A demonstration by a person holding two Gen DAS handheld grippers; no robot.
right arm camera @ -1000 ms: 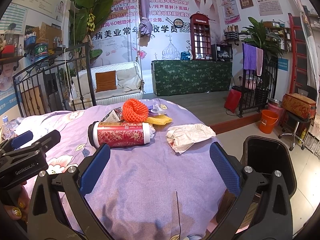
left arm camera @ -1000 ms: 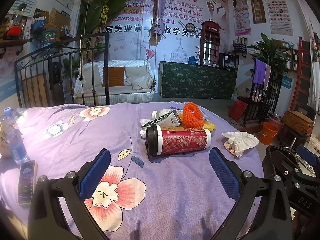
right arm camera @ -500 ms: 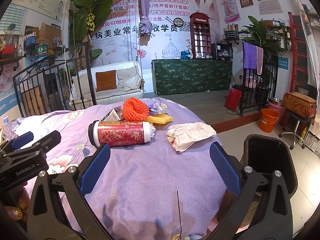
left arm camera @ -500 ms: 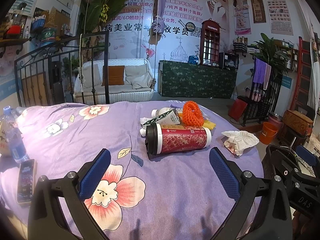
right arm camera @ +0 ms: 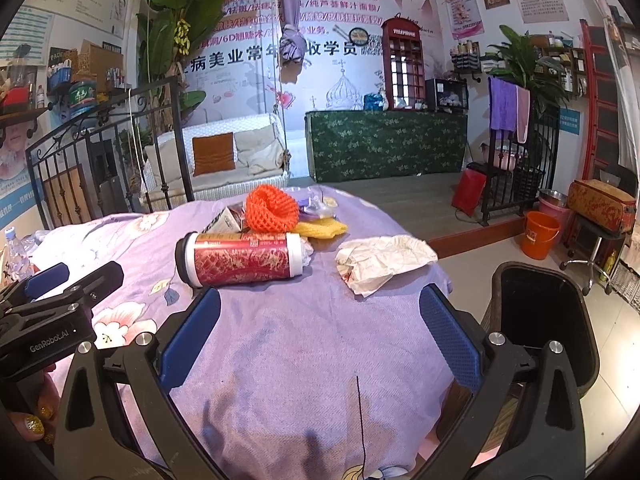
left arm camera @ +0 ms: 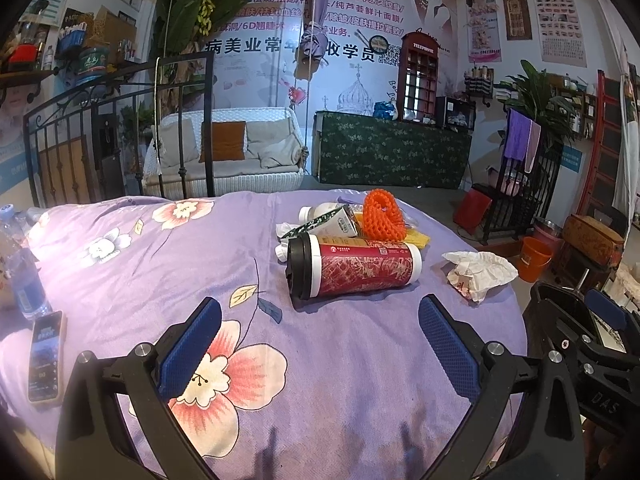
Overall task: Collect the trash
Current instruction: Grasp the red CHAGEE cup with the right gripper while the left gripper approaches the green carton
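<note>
A red paper cup with a black lid (left arm camera: 352,270) (right arm camera: 242,259) lies on its side on the purple floral cloth. Behind it sit an orange foam net (left arm camera: 383,219) (right arm camera: 272,209), a crushed carton (left arm camera: 328,226), a small white bottle (left arm camera: 310,213) and a yellow net (right arm camera: 326,228). A crumpled white wrapper (left arm camera: 480,274) (right arm camera: 382,261) lies to the right. My left gripper (left arm camera: 320,340) hangs open in front of the cup, empty. My right gripper (right arm camera: 320,334) is open too, in front of cup and wrapper. A black trash bin (right arm camera: 544,320) stands right of the table.
A phone (left arm camera: 45,354) and a water bottle (left arm camera: 24,280) lie at the cloth's left edge. An orange bucket (right arm camera: 540,234) stands on the floor to the right. An iron headboard (left arm camera: 120,132) and a white sofa (left arm camera: 228,152) are behind.
Both grippers have drifted slightly; the trash sits a touch farther right in the right view. Nothing was picked up or let go.
</note>
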